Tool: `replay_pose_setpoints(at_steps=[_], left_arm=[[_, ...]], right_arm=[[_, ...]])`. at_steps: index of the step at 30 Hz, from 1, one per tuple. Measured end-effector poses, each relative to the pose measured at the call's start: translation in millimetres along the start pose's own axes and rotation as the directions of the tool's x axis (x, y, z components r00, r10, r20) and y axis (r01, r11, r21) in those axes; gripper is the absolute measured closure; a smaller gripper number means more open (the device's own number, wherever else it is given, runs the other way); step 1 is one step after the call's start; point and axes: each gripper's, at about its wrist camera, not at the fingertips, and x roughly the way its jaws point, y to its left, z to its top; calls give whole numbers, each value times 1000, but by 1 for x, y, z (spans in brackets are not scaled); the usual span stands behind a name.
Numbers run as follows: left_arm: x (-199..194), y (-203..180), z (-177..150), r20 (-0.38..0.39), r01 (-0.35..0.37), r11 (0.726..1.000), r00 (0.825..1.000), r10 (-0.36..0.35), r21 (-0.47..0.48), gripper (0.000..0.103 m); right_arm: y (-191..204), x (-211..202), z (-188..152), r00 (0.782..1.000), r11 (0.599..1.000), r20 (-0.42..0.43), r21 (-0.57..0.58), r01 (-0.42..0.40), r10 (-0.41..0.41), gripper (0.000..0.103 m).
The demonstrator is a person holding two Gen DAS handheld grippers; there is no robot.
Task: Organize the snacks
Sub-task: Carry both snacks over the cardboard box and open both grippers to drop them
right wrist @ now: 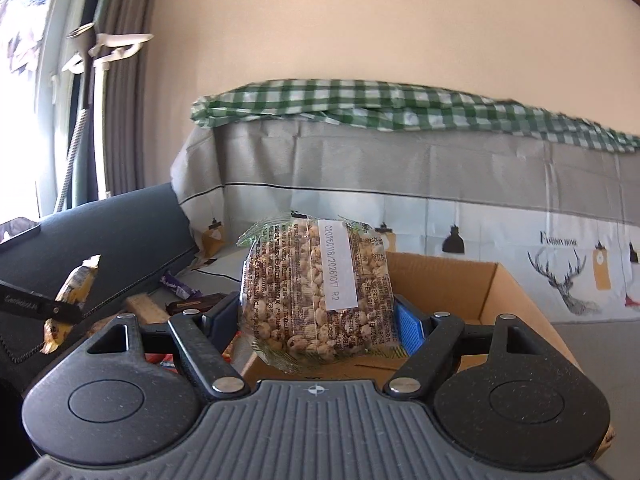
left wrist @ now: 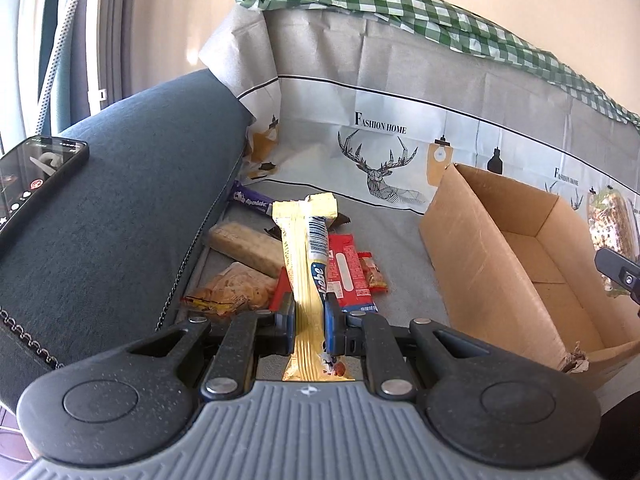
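My left gripper is shut on a long yellow snack bar and holds it upright above a pile of snacks: a red packet, a pale wafer pack, a clear bag of biscuits and a purple bar. An open cardboard box stands to the right. My right gripper is shut on a clear bag of puffed grain snacks, held over the left end of the box. The left gripper with the yellow bar shows at the right wrist view's left edge.
The snacks lie on a sofa seat under a grey printed cover. A dark blue armrest with a phone on it is on the left. A green checked cloth lies along the sofa back.
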Motion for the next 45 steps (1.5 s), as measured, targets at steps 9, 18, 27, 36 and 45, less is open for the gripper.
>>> replay_pose_setpoints(at_steps=[9, 18, 27, 36, 45], left_arm=[[-2, -31, 5, -16, 31, 999, 999, -31, 8, 88], [6, -96, 25, 8, 134, 990, 991, -135, 45, 88], [20, -168, 62, 60, 244, 966, 967, -249, 83, 88], [14, -223, 74, 41, 307, 929, 946, -322, 205, 42], [16, -189, 47, -85, 129, 979, 990, -117, 160, 29]], right_arm=[[-28, 20, -1, 993, 986, -100, 150, 70, -55, 24], [-40, 21, -3, 992, 973, -113, 217, 78, -55, 24], [-51, 24, -4, 991, 956, -118, 280, 86, -55, 24], [-83, 20, -10, 983, 869, -114, 462, 179, -143, 13], [-89, 21, -17, 977, 822, -145, 528, 212, -159, 12]])
